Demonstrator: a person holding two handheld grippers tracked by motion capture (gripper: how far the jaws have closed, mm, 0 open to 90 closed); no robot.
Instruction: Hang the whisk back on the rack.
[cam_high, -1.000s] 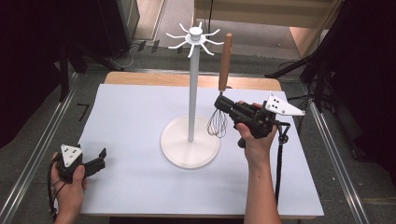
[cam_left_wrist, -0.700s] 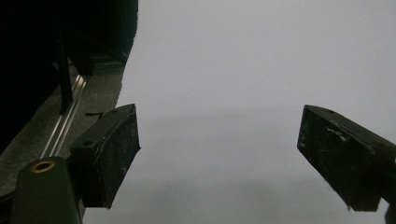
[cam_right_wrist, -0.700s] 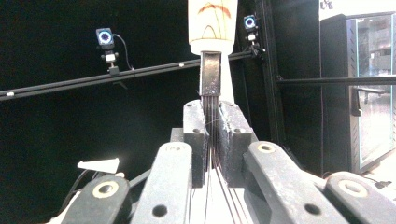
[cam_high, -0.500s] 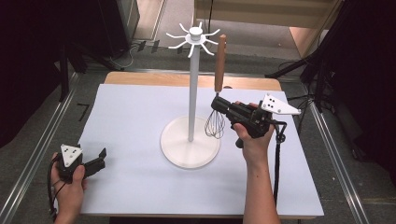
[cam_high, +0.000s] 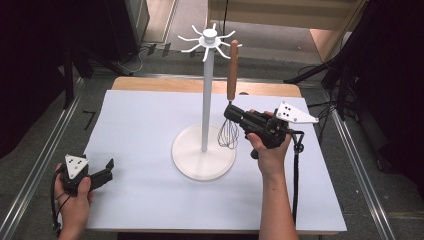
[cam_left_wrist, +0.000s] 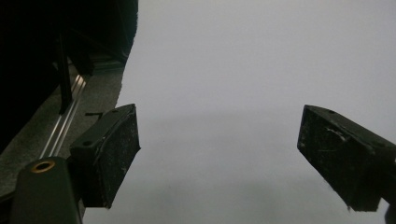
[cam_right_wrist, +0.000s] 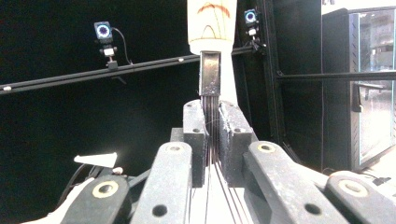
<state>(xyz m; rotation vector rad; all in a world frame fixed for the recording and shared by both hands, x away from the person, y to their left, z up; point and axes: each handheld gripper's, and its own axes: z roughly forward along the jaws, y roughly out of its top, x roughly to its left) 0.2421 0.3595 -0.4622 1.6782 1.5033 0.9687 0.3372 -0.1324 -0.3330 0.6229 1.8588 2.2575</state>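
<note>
The left hand (cam_high: 74, 192) rested low at the near left, holding the left gripper (cam_high: 106, 170) level — jaws spread wide apart with nothing between them. The right forearm (cam_high: 277, 205) reached forward from the bottom edge; its hand (cam_high: 267, 150) held the right gripper (cam_high: 231, 111) raised and pointing left — jaws pressed together on the thin wires of a whisk (cam_high: 229, 134).

The high view looked forward and down on the white stand (cam_high: 204, 125); the right gripper view sat close beside it, sharing its pole (cam_right_wrist: 231, 70), while the left gripper view skimmed the surface (cam_left_wrist: 243, 70) well left.
</note>
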